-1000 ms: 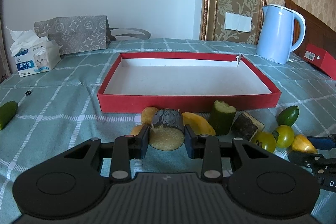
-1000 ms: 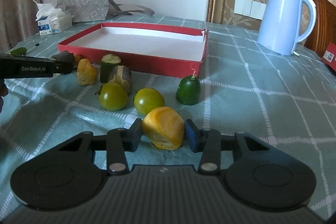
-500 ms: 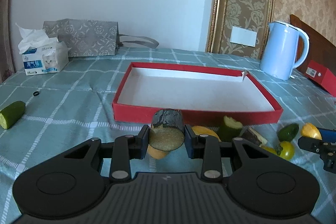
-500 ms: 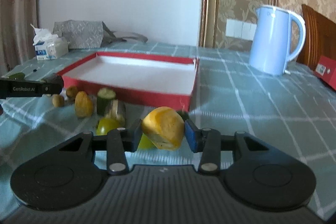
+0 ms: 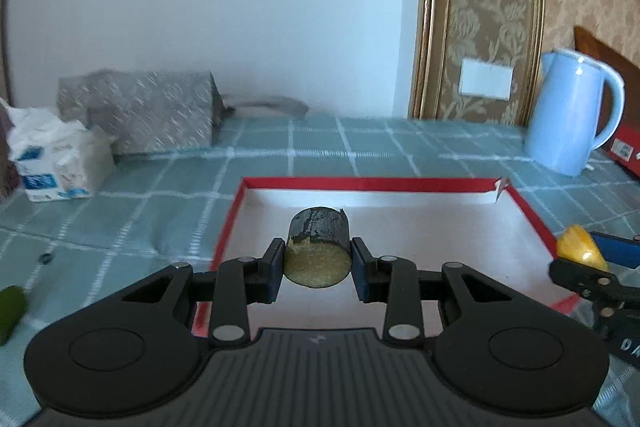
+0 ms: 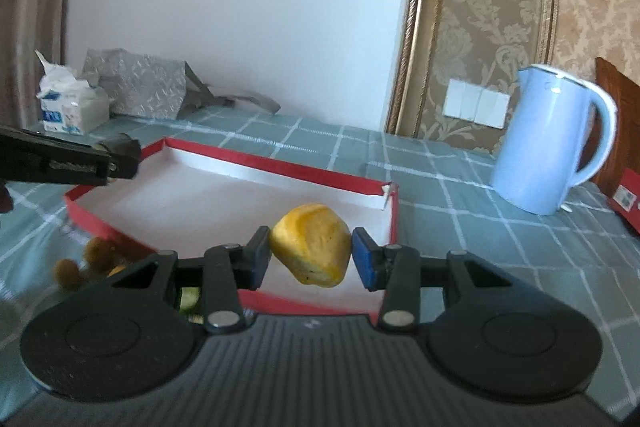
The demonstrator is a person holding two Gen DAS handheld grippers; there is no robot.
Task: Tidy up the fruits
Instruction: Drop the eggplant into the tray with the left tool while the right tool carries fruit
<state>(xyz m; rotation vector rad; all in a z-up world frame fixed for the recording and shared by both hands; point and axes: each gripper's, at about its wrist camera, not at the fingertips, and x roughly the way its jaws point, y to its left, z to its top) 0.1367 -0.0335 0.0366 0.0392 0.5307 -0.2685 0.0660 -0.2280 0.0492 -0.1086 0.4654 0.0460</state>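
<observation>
The left tongs (image 5: 318,269) are closed on a dark-skinned fruit chunk (image 5: 317,249), its pale cut face turned toward the camera and a pad pressing each side of the round body. That side-on pinch likely suits a short cylinder, since the curved skin gives the pads two opposing faces. The chunk hangs above the white floor of the red tray (image 5: 532,217), over its left half, not touching it.

The right tongs (image 6: 311,259) are clamped on a yellow fruit piece (image 6: 310,245), held by its flanks and hanging clear of the tray floor near the tray's right wall (image 6: 394,217). From the left wrist view this piece shows at the tray's right edge, so the two loads sit well apart, apparently so each has its own landing spot.

Several fruits lie on the checked tabletop (image 6: 480,227) outside the tray's near wall, only partly visible. The tray looks bare inside, so sorting seems at an early stage. Releasing low would keep the round chunk from rolling.

A blue kettle (image 6: 548,139) and a tissue box (image 5: 56,163) stand off to the sides, out of the working path.
</observation>
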